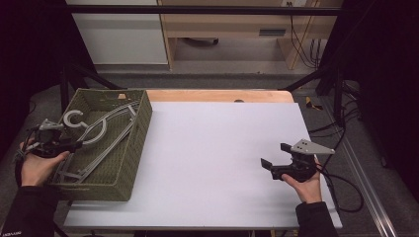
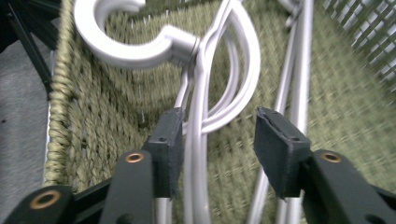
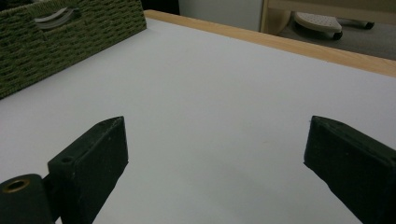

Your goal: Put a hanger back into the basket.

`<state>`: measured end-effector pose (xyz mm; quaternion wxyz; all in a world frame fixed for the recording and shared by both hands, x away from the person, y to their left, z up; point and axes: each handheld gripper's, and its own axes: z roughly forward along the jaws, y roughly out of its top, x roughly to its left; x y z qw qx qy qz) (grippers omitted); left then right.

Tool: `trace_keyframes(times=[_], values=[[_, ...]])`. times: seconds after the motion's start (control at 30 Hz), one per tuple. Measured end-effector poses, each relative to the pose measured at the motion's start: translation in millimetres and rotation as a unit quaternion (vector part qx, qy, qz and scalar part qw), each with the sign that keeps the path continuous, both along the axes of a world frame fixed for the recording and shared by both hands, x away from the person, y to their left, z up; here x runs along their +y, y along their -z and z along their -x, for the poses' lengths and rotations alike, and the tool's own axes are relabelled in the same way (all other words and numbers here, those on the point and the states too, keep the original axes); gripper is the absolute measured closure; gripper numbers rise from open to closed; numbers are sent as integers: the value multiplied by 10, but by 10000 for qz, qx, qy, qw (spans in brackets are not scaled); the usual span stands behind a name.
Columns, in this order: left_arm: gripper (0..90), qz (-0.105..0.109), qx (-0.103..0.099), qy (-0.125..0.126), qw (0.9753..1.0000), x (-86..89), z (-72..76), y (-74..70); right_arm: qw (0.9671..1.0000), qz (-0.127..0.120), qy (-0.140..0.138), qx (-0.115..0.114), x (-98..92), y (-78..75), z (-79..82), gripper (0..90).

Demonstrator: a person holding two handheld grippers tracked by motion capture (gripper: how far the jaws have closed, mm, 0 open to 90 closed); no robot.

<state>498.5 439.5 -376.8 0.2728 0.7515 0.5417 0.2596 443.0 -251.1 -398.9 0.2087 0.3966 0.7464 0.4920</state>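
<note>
From above, a woven olive-green rectangular basket (image 1: 129,148) is sitting at the left edge of the white-topped bench (image 1: 217,158), holding pale grey plastic clothes hangers (image 1: 106,129). The left claw (image 1: 68,146) is reaching over the basket's left rim, while the right claw (image 1: 274,157) is hovering near the right edge, wide open and holding nothing.

Along the left claw (image 2: 217,140), its jaws are standing partly open astride the hangers' (image 2: 201,140) thin stems, one pad touching them, the other apart; nothing is clamped. The basket (image 2: 93,116) wall is rising behind.

Along the right claw (image 3: 217,154), the jaws are gaping over bare bench (image 3: 210,93), with the basket (image 3: 70,42) sitting well off towards the far corner.
</note>
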Motion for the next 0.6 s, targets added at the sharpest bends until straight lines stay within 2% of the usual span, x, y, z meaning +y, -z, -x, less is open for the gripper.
trace_keyframes(times=[0.07,0.13,0.2,0.27,0.3,0.37,0.4,0.5,0.6], values=[[486,158,-240,27,9996,-30,42,-63,10000,-7,3,-13,-5,-5,4,64],[457,294,-399,88,9987,-76,80,-113,10000,1,-5,-36,-13,-9,6,64],[413,463,-615,196,9968,-158,133,-166,10000,-36,26,-64,-14,-16,12,64],[378,635,-847,376,9937,-251,190,-213,9999,-43,26,-115,-16,-19,11,62],[358,697,-888,495,9924,-300,224,-241,9999,-56,29,-117,-16,-23,15,62],[320,882,-1040,663,9884,-421,285,-281,9999,-56,41,-134,-16,-26,18,59],[301,984,-1156,816,9850,-503,326,-300,9999,-63,41,-141,-16,-28,20,59],[261,1188,-1380,1114,9770,-701,410,-324,9998,-75,57,-165,-17,-31,22,56],[234,1379,-1442,1407,9697,-927,481,-322,9998,-98,75,-184,-24,-39,29,54]])
